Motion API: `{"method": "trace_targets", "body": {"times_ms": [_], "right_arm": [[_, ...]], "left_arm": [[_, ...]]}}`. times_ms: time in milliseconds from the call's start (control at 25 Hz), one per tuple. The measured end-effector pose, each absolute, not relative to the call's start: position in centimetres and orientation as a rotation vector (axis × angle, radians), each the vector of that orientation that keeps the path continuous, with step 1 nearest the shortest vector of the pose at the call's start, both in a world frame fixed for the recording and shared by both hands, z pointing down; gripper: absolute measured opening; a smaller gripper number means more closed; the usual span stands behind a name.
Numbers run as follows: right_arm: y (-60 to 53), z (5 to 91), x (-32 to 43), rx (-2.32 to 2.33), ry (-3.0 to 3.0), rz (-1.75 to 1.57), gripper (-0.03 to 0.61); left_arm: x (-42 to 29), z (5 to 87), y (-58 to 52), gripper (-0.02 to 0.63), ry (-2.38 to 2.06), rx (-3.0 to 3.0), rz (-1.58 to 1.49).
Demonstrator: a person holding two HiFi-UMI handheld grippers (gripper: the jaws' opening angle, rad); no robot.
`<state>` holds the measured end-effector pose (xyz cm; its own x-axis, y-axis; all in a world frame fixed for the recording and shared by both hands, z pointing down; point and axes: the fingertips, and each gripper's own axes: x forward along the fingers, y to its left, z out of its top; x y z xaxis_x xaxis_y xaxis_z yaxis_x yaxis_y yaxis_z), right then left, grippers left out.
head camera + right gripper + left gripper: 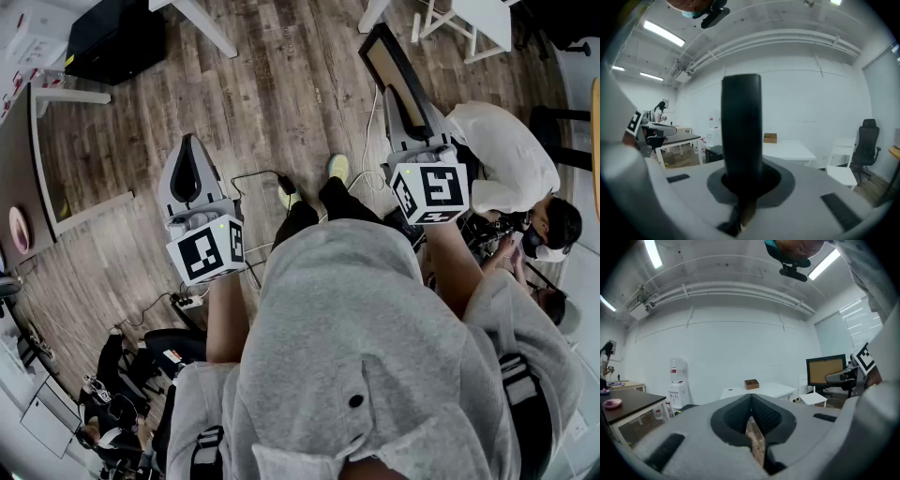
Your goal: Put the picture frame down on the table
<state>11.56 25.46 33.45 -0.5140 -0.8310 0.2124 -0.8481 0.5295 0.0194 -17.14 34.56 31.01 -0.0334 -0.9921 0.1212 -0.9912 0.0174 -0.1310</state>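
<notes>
Right tongs (410,117) pinch the black picture frame (392,62) by its edge; the frame is in the air over the wooden floor (272,103). Left tongs (751,399) pressed together, empty. Small brown box (751,384) on white worktop (773,391); contents not visible.

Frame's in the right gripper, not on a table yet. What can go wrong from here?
1. The right gripper pinches the picture frame by one edge, and the left gripper is shut and empty, so the frame may pivot or slip.
2. Cables lie on the floor near the feet: a trip hazard.
3. A person in white is close on the right, so the frame might swing into them.
</notes>
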Motion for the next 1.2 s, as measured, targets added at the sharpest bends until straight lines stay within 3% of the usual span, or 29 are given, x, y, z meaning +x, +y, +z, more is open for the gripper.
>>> {"method": "trace_targets", "body": {"times_ms": [640,1200], "right_arm": [[21.8,31.0,21.9,1.599,-2.665,0.183,0.031],[18.6,29.9,21.6,1.524,-2.756,0.1,0.031]], "left_arm": [[-4.8,29.6,28.1,0.02,2.1,-2.29,-0.237],[-2.5,28.5,25.6,0.02,2.097,-2.249,-0.157]]}}
